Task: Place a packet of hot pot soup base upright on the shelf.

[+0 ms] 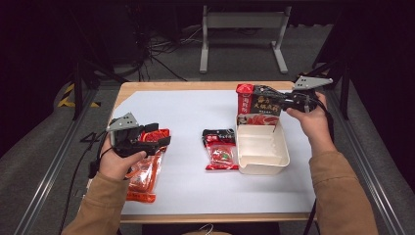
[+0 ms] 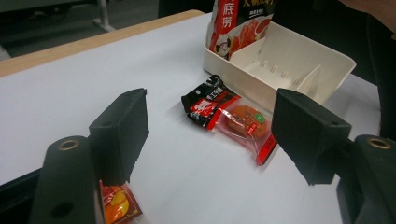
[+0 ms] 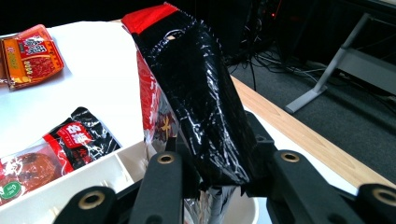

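My right gripper [image 1: 269, 99] is shut on a tall black and red pouch [image 1: 257, 110], which stands upright at the far end of the white divided tray [image 1: 264, 169]. In the right gripper view the jaws [image 3: 215, 154] pinch the pouch's [image 3: 196, 79] lower edge above the tray [image 3: 70, 186]. My left gripper [image 1: 159, 134] hovers open over flat orange-red packets [image 1: 144, 176] at the table's left. Its jaws [image 2: 210, 100] stand wide with nothing between them. One orange packet [image 2: 116, 205] peeks out below the left jaw.
A black and red sachet [image 1: 219, 136] and a clear sachet with red contents [image 1: 221, 156] lie just left of the tray; both also lie ahead of the left gripper [image 2: 208, 102] [image 2: 245, 123]. White sheet [image 1: 186, 107] covers the wooden table. A metal stand [image 1: 242, 34] is beyond it.
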`<state>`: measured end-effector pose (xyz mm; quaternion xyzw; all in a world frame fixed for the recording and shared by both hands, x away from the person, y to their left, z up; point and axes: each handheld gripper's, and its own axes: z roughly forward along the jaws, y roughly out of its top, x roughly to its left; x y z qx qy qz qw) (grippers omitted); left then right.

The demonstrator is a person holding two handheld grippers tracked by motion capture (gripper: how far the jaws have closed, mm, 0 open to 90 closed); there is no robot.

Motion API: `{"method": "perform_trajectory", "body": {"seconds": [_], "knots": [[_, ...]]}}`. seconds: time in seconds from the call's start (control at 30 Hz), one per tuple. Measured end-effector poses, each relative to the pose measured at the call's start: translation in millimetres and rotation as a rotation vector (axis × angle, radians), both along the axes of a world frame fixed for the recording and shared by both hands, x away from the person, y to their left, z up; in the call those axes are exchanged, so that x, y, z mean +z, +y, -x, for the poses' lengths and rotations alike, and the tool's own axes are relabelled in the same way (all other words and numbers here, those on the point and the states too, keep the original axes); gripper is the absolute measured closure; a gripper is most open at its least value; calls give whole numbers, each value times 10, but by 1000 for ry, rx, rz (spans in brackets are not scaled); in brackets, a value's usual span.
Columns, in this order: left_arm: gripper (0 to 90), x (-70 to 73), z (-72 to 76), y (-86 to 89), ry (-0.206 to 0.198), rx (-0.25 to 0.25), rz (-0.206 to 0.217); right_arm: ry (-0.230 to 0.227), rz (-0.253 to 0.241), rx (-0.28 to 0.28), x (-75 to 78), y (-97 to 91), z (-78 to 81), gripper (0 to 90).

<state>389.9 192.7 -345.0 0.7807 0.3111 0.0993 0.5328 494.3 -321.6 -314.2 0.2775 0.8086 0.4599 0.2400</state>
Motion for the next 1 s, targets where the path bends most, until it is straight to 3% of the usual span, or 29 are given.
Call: {"method": "perform_trajectory", "body": {"seconds": [0.17,0.3,0.47,0.73,1.0], "knots": [[254,-6,-23,14,-10,6,-5,-1,-3,-17,17,-22,32,685],[210,4,-43,31,-5,16,-16,-5,-32,-77,51,-104,96,467],[147,45,-54,68,-11,27,-6,11,-58,-112,77,-220,200,365],[91,76,-74,149,-23,29,3,39,-81,-131,111,-345,438,333],[112,108,-78,267,-33,60,-28,47,-90,-163,85,-412,623,333]]}}
